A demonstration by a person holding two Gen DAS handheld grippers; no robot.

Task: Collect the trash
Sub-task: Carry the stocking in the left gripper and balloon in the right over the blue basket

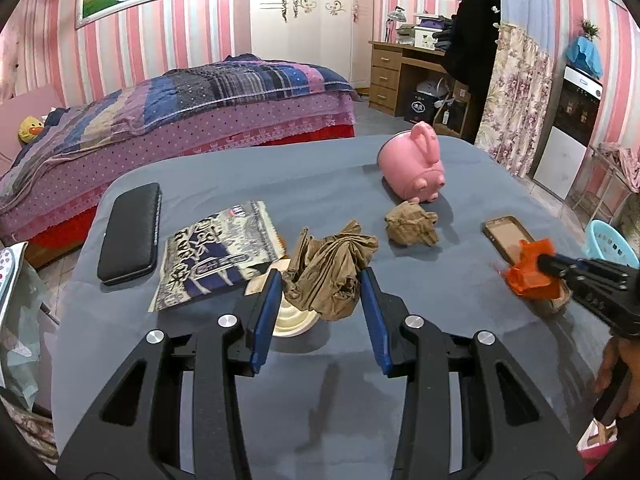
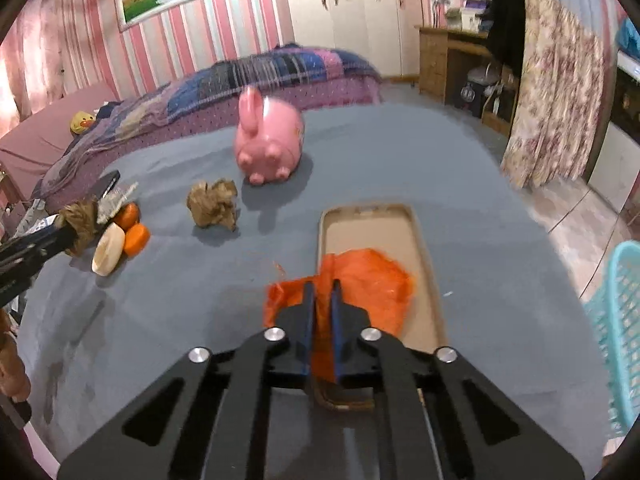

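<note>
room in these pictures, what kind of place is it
Most likely a home bedroom: a bed with a patchwork quilt, a wooden desk with drawers, and pink striped wallpaper. The trash lies on a table under a grey cloth.

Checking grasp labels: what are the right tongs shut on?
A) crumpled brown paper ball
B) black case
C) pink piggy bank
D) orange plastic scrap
D: in the right wrist view the right tongs stand closed with the orange plastic scrap pinched between them, over the phone case; the pink piggy bank and brown paper ball lie apart, farther back on the table.
</note>
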